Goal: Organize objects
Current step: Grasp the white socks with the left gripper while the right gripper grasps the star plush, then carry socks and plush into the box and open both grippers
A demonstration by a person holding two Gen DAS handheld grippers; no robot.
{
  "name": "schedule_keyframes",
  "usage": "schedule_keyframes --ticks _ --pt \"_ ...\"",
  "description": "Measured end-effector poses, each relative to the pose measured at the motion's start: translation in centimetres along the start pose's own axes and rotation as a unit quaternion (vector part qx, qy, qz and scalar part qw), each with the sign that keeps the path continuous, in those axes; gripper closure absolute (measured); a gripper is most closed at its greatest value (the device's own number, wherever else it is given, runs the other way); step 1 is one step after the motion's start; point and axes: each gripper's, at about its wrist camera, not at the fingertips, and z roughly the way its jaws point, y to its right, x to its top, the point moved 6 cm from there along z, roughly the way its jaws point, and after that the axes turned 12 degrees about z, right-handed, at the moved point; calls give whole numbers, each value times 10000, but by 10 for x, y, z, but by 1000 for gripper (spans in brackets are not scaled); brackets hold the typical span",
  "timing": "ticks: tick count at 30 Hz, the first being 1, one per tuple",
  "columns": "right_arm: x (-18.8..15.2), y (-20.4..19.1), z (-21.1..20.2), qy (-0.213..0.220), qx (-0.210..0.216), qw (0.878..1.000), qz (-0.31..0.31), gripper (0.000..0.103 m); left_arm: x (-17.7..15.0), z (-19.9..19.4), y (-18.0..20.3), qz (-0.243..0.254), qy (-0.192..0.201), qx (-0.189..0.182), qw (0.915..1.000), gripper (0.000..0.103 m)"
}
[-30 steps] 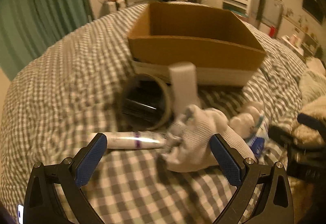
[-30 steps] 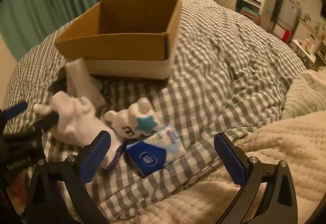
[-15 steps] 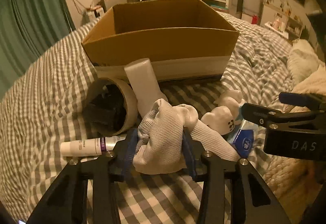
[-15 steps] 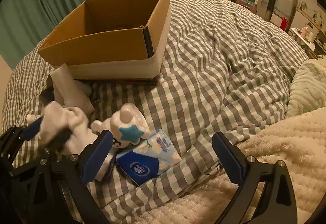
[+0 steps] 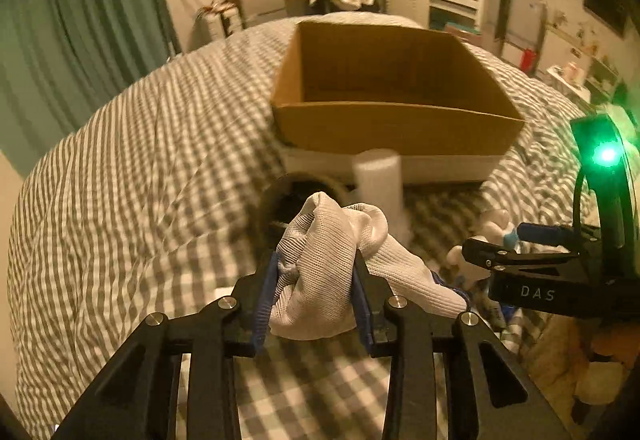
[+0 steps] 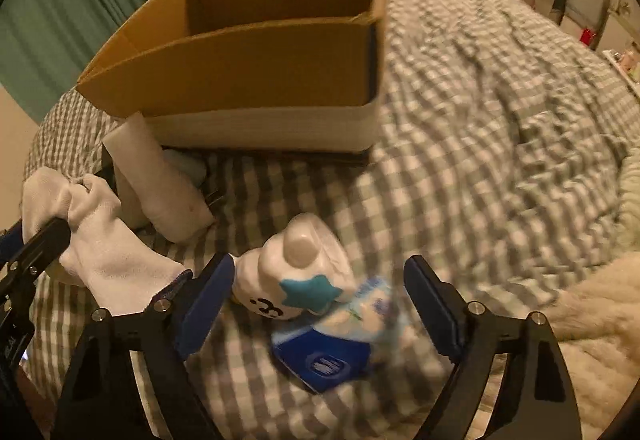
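Note:
My left gripper (image 5: 316,292) is shut on a white sock (image 5: 324,264) and holds it lifted above the checked bedspread; the sock also shows in the right wrist view (image 6: 100,240). My right gripper (image 6: 320,300) is open, its pads on either side of a white plush toy with a teal star (image 6: 296,280) and a blue tissue pack (image 6: 332,344). An open cardboard box (image 5: 396,108) stands ahead on the bed, also seen in the right wrist view (image 6: 256,52). A white bottle (image 6: 160,180) leans against its front.
A dark tape roll (image 5: 296,196) lies behind the sock beside the white bottle (image 5: 378,180). A fluffy cream blanket (image 6: 560,320) covers the bed's right side. A green curtain (image 5: 80,20) hangs at left, with cluttered shelves and furniture behind the bed.
My left gripper closed on the sock and lifted it off the bed. My right gripper moved forward and narrowed around the plush toy and tissue pack.

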Motion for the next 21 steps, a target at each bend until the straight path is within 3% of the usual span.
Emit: schedule_keyframes --ticks 3,6,12,21 --pt "-3 -10 10 -147 57 9998 -141 34 -2 2 -7 -73 -40 5 10000 68" --pt "-11 -17 26 -352 22 9990 -267 38 -5 2 -8 -84 -74 -5 9999 68" --pt "-17 -19 16 -133 59 9995 -287 62 -12 -6 -6 -95 -37 46 9999 68" --pt "-27 -22 -16 285 105 9989 -362 62 -16 -31 -11 -147 133 128 9997 68"
